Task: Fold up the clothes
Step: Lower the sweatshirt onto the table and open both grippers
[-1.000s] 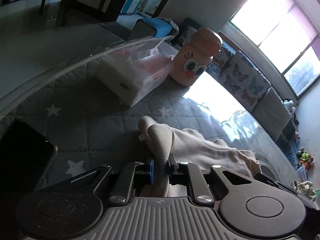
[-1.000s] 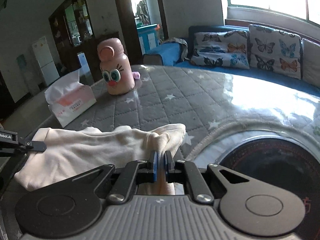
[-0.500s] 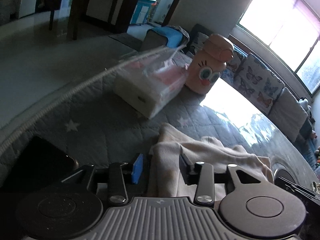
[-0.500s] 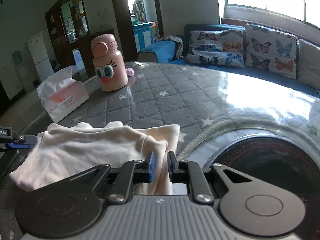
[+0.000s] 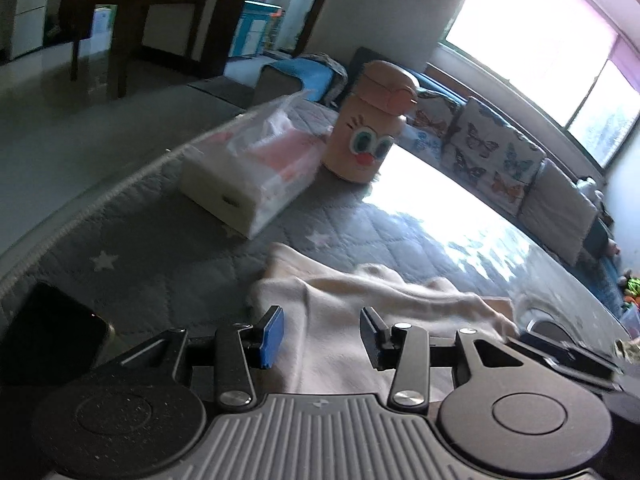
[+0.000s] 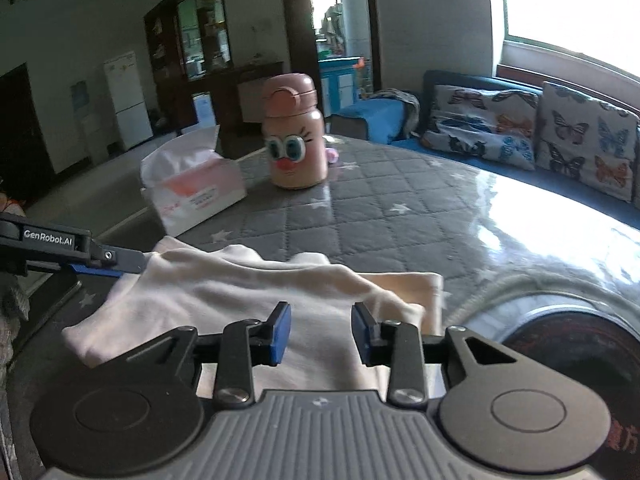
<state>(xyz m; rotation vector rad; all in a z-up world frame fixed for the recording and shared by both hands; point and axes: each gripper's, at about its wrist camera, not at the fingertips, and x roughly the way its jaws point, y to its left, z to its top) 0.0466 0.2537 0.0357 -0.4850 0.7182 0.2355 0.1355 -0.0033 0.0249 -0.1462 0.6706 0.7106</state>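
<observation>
Two grippers, left and right, let go of the cloth, which lies sideways between them, right jaws opening.

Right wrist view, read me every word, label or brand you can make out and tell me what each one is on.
"GenRobot.AI": white lettering on the black arm of the left tongs, at the picture's left edge.
Tissue box: print on its front label, too small and blurred to read.
Dark round thing at lower right: red characters on it, not legible.
Pink bottle: a cartoon face, no text.
</observation>
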